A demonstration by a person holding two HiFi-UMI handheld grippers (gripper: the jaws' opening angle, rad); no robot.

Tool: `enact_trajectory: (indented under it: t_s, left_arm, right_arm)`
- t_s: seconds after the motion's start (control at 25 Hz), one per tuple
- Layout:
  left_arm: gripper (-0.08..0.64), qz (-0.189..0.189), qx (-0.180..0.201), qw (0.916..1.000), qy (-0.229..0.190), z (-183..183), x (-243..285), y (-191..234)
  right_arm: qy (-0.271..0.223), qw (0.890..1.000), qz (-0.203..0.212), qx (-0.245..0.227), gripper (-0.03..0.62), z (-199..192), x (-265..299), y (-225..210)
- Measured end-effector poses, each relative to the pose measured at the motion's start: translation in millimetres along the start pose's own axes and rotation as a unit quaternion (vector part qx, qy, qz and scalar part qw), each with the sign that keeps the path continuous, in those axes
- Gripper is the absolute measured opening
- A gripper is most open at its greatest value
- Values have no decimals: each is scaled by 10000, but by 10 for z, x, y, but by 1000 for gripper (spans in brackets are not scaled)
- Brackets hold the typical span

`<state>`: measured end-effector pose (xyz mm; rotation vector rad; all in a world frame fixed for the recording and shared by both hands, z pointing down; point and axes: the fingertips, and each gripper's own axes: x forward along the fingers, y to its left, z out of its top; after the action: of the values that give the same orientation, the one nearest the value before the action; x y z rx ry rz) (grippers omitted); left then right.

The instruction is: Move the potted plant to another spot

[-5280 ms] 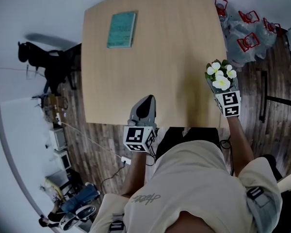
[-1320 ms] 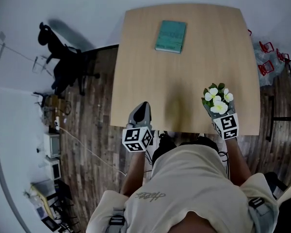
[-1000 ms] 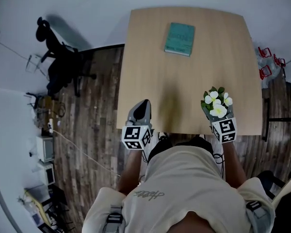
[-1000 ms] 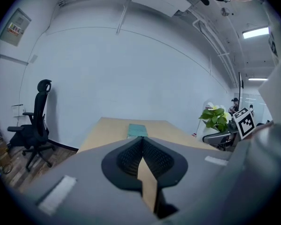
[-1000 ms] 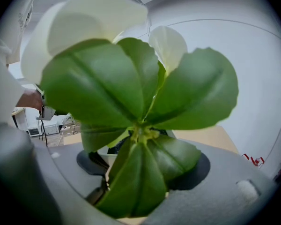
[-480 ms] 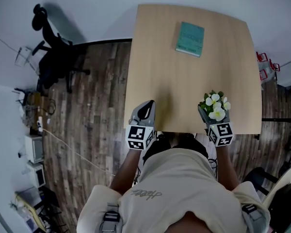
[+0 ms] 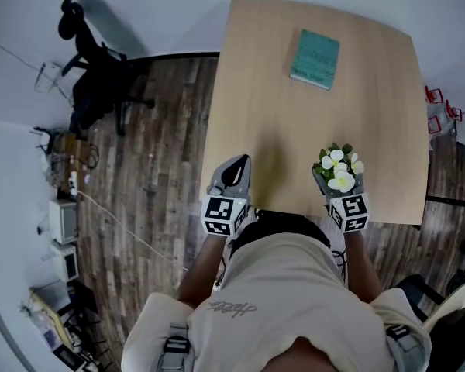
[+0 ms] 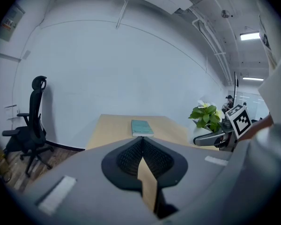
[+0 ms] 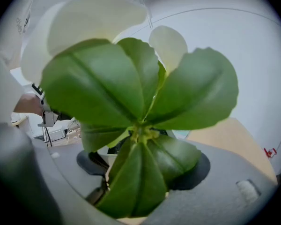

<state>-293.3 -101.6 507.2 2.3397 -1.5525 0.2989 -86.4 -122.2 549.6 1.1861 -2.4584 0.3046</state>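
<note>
A small potted plant (image 7: 339, 167) with white flowers and green leaves sits between the jaws of my right gripper (image 7: 338, 186), which is shut on its pot, over the near right part of the light wooden table (image 7: 263, 91). In the right gripper view the leaves (image 9: 140, 111) fill the picture and hide most of the pot; the right gripper (image 9: 140, 165) closes in from both sides. I cannot tell whether the pot touches the tabletop. My left gripper (image 7: 235, 164) hovers at the table's near edge, shut and holding nothing. In the left gripper view the left gripper (image 8: 141, 138) shows its jaws meeting.
A teal book (image 7: 315, 49) lies at the far side of the table, also visible as the book (image 8: 141, 127). A black office chair (image 7: 93, 76) stands on the wooden floor to the left. Red-capped items (image 7: 438, 103) sit beyond the table's right edge. Boxes and cables lie at the left wall.
My right gripper has carried the plant leftward along the table's near edge, away from the right corner. The left gripper shifted slightly too. Both grips look unchanged.
</note>
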Motion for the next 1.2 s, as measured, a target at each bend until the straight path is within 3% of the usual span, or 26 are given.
enact_trajectory:
  t_s: [0.24, 0.52, 0.92, 1.2]
  left_arm:
    - [18, 513, 105, 9986, 84, 191, 136, 136]
    - [18, 787, 284, 9964, 102, 373, 303, 128]
    - [17, 454, 572, 9972, 188, 509, 567, -35]
    - [17, 203, 627, 9978, -5, 586, 457, 92]
  right_arm:
    - [-84, 9986, 526, -74, 339, -6, 235, -137]
    - [-95, 9977, 660, -123, 339, -129, 289, -372]
    - [-104, 9994, 296, 115, 339, -261, 128, -591]
    - [-125, 9997, 173, 90, 339, -136, 161, -340]
